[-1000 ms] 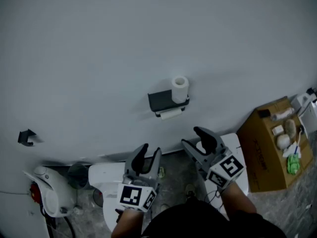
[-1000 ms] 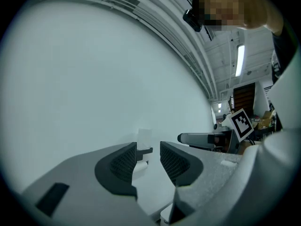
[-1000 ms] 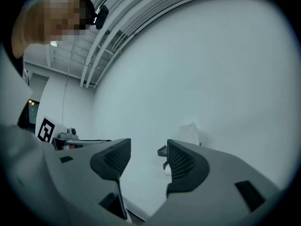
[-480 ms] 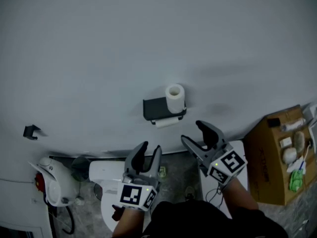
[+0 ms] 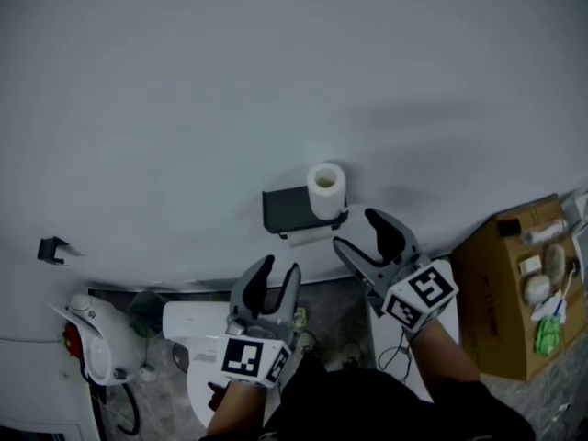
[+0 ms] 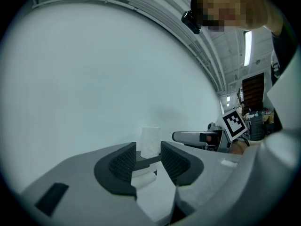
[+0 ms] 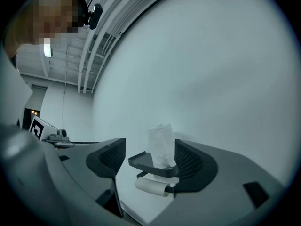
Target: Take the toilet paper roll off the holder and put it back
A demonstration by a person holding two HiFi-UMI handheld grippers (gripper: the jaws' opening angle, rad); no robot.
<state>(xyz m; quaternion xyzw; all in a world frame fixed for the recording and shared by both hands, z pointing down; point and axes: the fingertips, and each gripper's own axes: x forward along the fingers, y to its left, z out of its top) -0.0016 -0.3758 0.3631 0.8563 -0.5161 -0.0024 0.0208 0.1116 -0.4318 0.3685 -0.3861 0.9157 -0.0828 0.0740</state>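
Note:
A dark wall holder point(image 5: 287, 209) has a white toilet paper roll point(image 5: 326, 189) standing upright on its shelf and a second roll point(image 5: 310, 236) hanging under it. My right gripper point(image 5: 358, 231) is just below and right of the holder, its jaws opening with nothing between them. In the right gripper view the upright roll point(image 7: 161, 144), shelf point(image 7: 149, 164) and lower roll point(image 7: 150, 185) show beyond the jaws. My left gripper point(image 5: 277, 272) is lower, well short of the holder, its jaws opening and empty. The left gripper view shows the roll point(image 6: 150, 140) ahead.
A cardboard box point(image 5: 501, 292) with small items on top stands at the right. Below the wall sit a white toilet point(image 5: 197, 327) and a white appliance point(image 5: 92, 347) at lower left. A small black hook point(image 5: 50, 250) is on the wall at far left.
My right gripper has risen closer to the holder and its jaws have spread wider. The left gripper has barely moved. The holder sits lower and more central in the head view.

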